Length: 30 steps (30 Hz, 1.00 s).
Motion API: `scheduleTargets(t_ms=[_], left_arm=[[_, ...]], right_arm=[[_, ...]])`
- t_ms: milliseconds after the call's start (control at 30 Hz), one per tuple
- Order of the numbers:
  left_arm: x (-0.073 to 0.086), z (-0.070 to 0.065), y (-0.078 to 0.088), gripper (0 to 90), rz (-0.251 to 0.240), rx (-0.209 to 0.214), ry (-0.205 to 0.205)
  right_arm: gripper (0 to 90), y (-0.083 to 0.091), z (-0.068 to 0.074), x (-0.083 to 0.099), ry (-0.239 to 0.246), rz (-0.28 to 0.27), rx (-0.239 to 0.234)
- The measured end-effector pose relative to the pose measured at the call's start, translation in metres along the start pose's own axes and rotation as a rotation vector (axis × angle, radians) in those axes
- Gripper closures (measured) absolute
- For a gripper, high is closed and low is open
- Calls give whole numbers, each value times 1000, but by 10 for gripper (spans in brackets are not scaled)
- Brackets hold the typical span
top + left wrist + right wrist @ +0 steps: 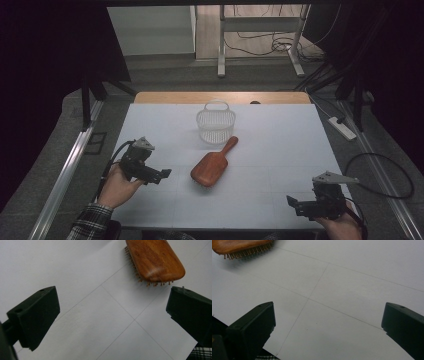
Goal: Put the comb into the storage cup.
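Your left gripper point(162, 175) hovered just left of the brush point(211, 167), jaws spread wide and empty. Your right gripper point(295, 204) sat well apart near the table's point(280, 135) front edge, jaws also wide. The brush lay bristles down mid-table, its handle reaching the basket point(215, 122). A grab across the smooth, rounded back could have slipped or skidded the brush away.

We record dim, even overhead light; the white table point(280, 150) reads brightest, the frame's left and right edges fall near-black. Soft shadow under the hairbrush point(155, 258) (slight sheen on wood). Gripper views: near jaws blurred, mild grain.
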State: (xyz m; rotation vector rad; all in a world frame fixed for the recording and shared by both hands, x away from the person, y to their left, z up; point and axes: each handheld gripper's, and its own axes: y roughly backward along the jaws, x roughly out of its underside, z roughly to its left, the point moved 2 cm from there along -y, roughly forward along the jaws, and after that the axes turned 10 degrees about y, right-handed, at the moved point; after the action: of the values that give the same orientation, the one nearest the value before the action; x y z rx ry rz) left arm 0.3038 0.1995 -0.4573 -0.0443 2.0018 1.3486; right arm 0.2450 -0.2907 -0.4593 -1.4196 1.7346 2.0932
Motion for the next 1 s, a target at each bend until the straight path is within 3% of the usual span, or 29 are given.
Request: scheduleTargets(t_ms=[1000], left_arm=[[-42, -9, -26, 0, 18, 48, -31]], right_arm=[[0, 0, 0, 0, 3, 3, -1]])
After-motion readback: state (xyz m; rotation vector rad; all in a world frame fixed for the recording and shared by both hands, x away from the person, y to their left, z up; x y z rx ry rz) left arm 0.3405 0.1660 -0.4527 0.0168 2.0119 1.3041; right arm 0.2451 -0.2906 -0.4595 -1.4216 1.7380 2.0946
